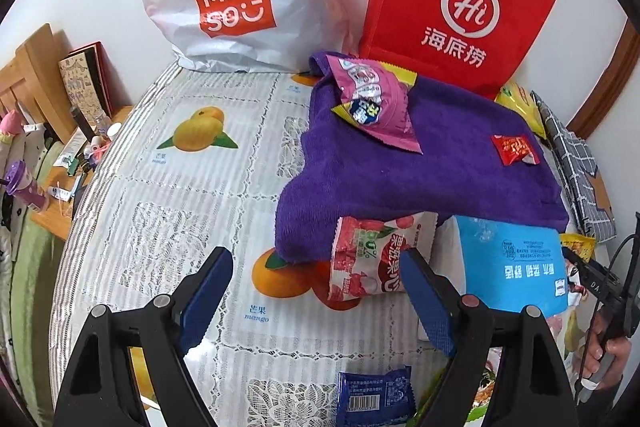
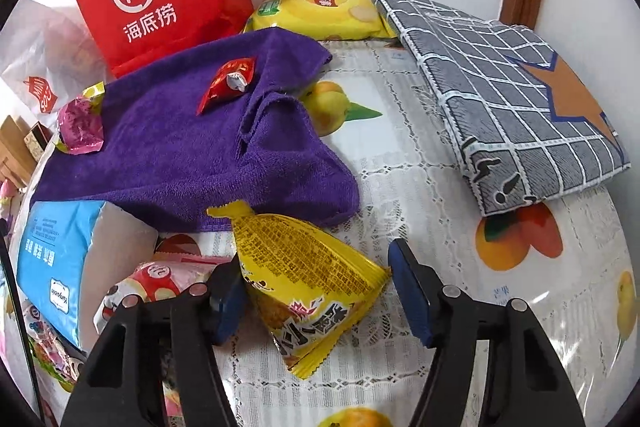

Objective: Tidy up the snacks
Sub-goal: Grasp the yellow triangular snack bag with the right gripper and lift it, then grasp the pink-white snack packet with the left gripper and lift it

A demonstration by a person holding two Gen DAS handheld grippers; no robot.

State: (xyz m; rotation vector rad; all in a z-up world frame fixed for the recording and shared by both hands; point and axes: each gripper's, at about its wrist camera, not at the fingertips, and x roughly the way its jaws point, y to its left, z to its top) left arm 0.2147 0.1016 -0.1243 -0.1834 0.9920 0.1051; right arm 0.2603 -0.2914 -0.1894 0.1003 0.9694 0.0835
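R gripper [image 2: 316, 291]: jaws apart, yellow snack packet [image 2: 304, 283] between them, nearer your L jaw. Close off-centre & the slick foil may squirt out. L gripper [image 1: 316, 291]: jaws apart, empty; pink packet [image 1: 372, 259] just ahead.

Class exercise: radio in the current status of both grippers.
Left gripper open, empty. Right gripper open around yellow snack packet, not clamped. Purple towel just behind.

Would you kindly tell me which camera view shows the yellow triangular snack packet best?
The right wrist view: the yellow triangular snack packet lies whole and close between the open jaws of the right gripper. The left wrist view catches only a yellow corner at its right edge.
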